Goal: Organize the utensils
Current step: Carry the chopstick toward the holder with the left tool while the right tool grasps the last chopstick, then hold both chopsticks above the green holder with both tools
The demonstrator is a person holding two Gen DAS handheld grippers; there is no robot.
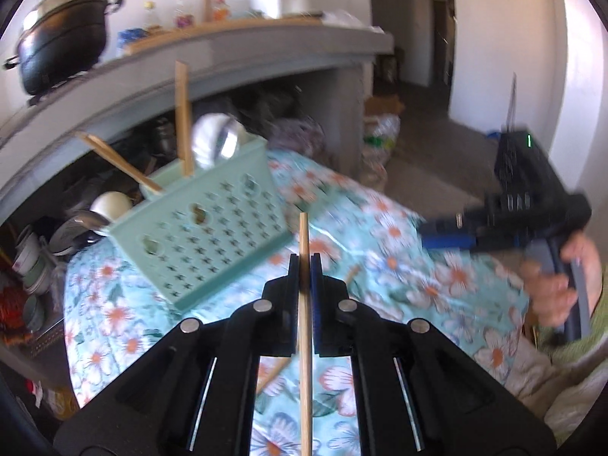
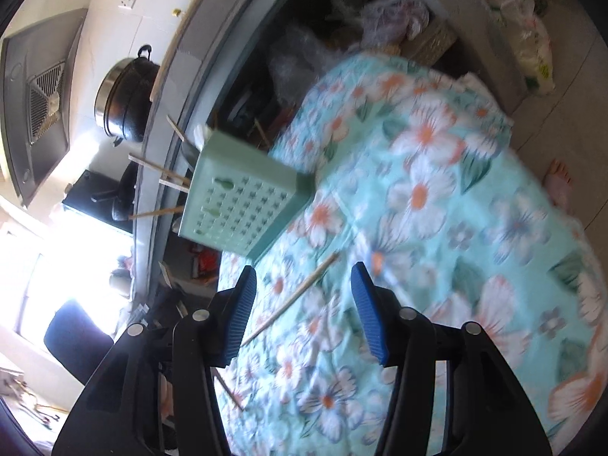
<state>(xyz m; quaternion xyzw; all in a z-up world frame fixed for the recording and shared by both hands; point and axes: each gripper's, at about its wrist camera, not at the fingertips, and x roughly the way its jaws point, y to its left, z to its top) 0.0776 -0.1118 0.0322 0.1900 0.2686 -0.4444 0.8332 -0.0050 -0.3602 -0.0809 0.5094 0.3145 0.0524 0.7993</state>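
The left gripper [image 1: 305, 262] is pinched on a wooden chopstick [image 1: 304, 323], held in front of the mint-green utensil basket [image 1: 205, 224]. That basket stands on the floral cloth [image 2: 437, 190] with chopsticks and spoons in it. The right gripper [image 2: 304, 281] is spread, empty, above a second chopstick [image 2: 292, 298] lying just before the basket.

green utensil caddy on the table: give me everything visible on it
The utensil caddy is a pale mint-green box, plastic by the look, its front wall pierced with rows of star-shaped holes and a few larger keyhole slots. It stands on the floral tablecloth near the table's far edge. Wooden chopsticks and a metal spoon stick out of its open top. Neither set of tongs touches it.
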